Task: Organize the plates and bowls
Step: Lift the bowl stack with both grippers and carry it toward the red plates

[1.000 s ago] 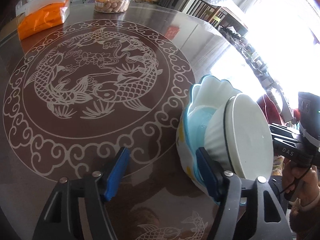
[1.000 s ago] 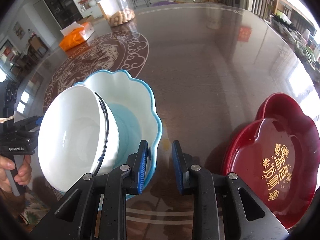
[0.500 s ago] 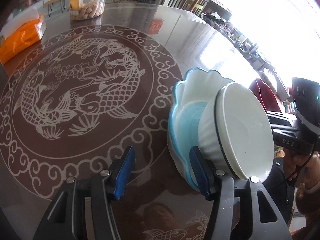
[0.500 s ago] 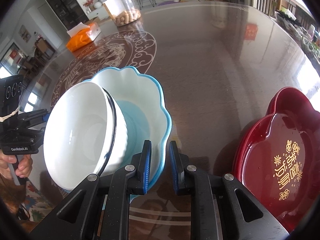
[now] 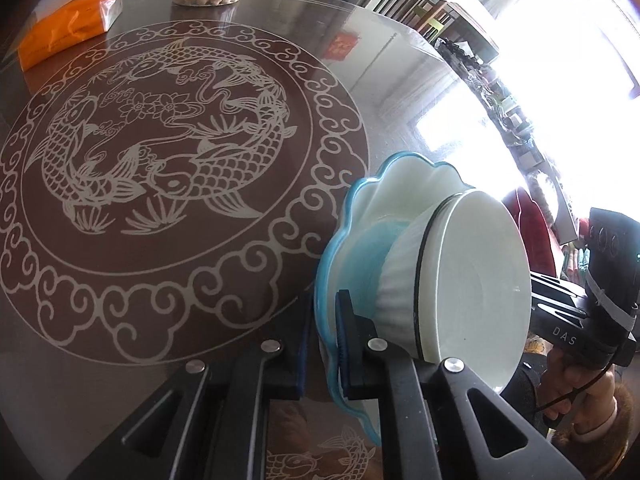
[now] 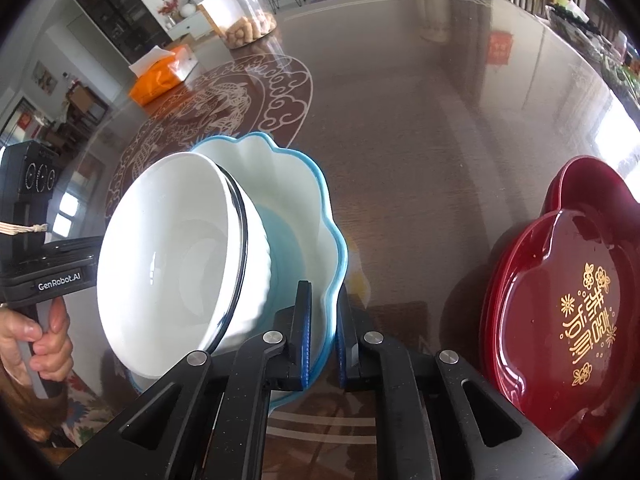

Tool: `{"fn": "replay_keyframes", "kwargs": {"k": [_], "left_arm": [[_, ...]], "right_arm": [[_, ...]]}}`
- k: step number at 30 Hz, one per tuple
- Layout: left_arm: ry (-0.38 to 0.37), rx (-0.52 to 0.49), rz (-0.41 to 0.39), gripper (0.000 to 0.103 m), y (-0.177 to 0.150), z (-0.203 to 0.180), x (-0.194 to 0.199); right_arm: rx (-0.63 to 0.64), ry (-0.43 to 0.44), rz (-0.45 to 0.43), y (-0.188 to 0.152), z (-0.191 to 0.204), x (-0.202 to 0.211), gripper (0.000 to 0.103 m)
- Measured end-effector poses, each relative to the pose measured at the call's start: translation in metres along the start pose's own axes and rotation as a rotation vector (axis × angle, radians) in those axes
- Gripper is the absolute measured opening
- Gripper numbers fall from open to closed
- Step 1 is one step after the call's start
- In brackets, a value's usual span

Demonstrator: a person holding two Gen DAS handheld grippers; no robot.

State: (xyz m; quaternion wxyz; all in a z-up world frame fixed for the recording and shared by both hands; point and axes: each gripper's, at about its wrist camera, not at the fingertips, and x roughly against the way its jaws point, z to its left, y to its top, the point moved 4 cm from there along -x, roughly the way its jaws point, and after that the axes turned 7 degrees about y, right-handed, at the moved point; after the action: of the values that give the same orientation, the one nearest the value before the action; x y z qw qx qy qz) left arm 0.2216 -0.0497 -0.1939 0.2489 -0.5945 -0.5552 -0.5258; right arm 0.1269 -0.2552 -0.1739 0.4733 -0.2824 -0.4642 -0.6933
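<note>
L gripper (image 5: 322, 334) + R gripper (image 6: 322, 332) both clamped on blue plate (image 6: 316, 200) rim, lower centre | white bowl (image 6: 168, 248) rides inside | lift level, even, slow.

- The left gripper (image 5: 323, 340) had just closed its jaws, clamped on the blue-rimmed plate (image 5: 340, 240).
- The right gripper (image 6: 323, 330) pinched that plate's opposite rim.

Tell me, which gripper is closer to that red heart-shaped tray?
Right. The right gripper, clamped on the blue scalloped bowl's rim, sits beside the red tray; the left gripper grips the bowl's opposite rim.
</note>
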Motion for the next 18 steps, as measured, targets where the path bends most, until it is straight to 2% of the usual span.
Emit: {"fn": "replay_keyframes", "kwargs": {"k": [2, 8, 13, 18], "left_arm": [[0.008, 0.004, 0.003, 0.01, -0.001, 0.001, 0.004], [0.042, -0.009, -0.003, 0.01, 0.015, -0.012, 0.012], [0.033, 0.01, 0.002, 0.009, 0.021, -0.013, 0.002], [0.037, -0.025, -0.02, 0.01, 0.024, -0.018, 0.003]], "right_arm": [[-0.02, 0.024, -0.005, 0.001, 0.0, 0.005, 0.011], [0.003, 0.019, -0.001, 0.01, 0.008, 0.023, 0.01], [-0.011, -0.009, 0.02, 0.013, 0.001, 0.015, 0.009], [-0.032, -0.014, 0.025, 0.007, -0.01, 0.006, 0.009]]}}
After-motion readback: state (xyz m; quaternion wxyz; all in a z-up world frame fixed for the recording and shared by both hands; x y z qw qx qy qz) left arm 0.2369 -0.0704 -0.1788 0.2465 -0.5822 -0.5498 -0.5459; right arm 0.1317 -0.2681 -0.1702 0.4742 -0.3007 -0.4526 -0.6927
